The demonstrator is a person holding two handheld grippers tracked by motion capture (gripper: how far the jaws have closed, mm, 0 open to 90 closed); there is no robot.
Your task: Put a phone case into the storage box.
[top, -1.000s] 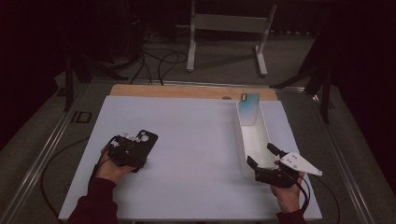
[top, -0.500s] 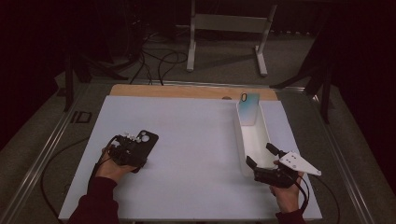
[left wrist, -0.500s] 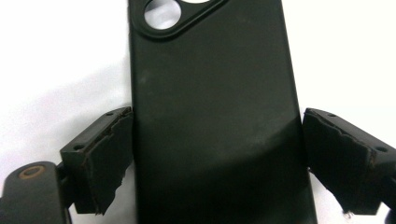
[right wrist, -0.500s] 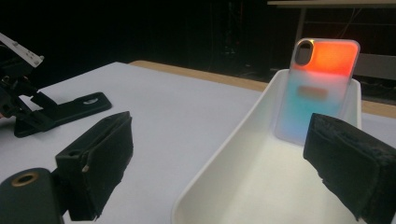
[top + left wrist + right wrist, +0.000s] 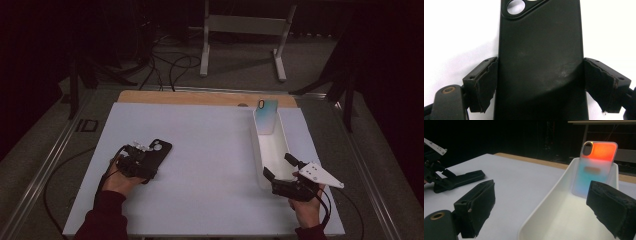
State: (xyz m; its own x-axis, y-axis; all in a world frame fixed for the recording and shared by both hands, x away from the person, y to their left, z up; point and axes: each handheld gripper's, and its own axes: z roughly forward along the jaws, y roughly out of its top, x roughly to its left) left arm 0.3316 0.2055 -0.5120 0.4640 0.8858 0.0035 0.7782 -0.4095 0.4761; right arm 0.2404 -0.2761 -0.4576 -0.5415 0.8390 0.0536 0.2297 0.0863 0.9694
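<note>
Black phone case lies flat between the closing left gripper.

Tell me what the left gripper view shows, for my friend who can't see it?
A black phone case lies on a white table between the left gripper's two black jaws, which have just been closing on its sides. Its round camera hole is at the top.

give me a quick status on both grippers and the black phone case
Left gripper jaws just been closing, pads at the black phone case sides on the white mat. Right gripper open at the white tray near end. Nothing in the way.
</note>
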